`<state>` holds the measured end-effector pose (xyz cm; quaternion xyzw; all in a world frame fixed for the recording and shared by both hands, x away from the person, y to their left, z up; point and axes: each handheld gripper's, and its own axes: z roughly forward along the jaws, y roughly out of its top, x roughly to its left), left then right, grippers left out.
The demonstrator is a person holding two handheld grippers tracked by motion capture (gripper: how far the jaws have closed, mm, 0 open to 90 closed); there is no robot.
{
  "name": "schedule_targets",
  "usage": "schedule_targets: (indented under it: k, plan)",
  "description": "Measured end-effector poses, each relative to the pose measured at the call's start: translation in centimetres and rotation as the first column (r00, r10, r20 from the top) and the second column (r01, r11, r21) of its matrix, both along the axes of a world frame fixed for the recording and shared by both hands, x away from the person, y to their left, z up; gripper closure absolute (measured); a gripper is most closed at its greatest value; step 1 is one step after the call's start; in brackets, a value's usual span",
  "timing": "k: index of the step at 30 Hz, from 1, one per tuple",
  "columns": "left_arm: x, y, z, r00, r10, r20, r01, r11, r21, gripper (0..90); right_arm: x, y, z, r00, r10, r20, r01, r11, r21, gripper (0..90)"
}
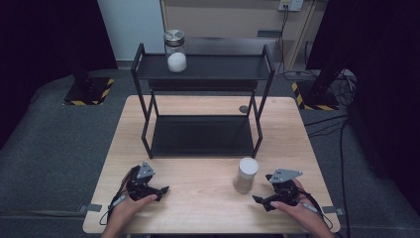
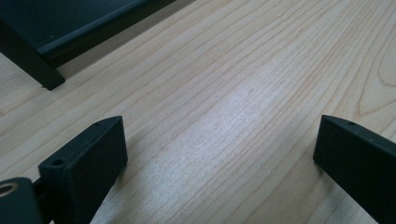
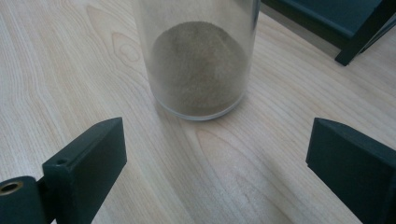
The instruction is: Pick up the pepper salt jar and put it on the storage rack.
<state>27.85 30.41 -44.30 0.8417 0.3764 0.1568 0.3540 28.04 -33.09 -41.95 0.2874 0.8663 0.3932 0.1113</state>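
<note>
Jar [image 1: 245, 174] of brown powder upright on table [image 1: 198, 198], toward near right corner, just ahead of right gripper [image 1: 258, 200]; jaws released, spread wide, jar apart. Left gripper [image 1: 162, 191] near left front edge, jaws wide over bare wood. Rack [image 1: 203, 134] mid-table.

Counter [image 1: 198, 173]: pale wood, smooth, faint sheen. Rack [image 1: 203, 67]: matt black metal. Near jar [image 3: 201, 60]: clear glass, brown powder inside.

jar [image 3: 198, 60] top cut off — small dark disc [image 1: 243, 109] on table unidentifiable
</note>
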Motion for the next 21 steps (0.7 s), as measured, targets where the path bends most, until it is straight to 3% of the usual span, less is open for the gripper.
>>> schedule_targets:
  k: [21]
  plan:
    - [-0.1,0.0,0.0,1.0000,0.003,0.001,-0.003,1.0000,0.001,1.8,0.6,1.8,1.1,0.9992,0.023,0.033,-0.024,0.999,0.024,5.3]
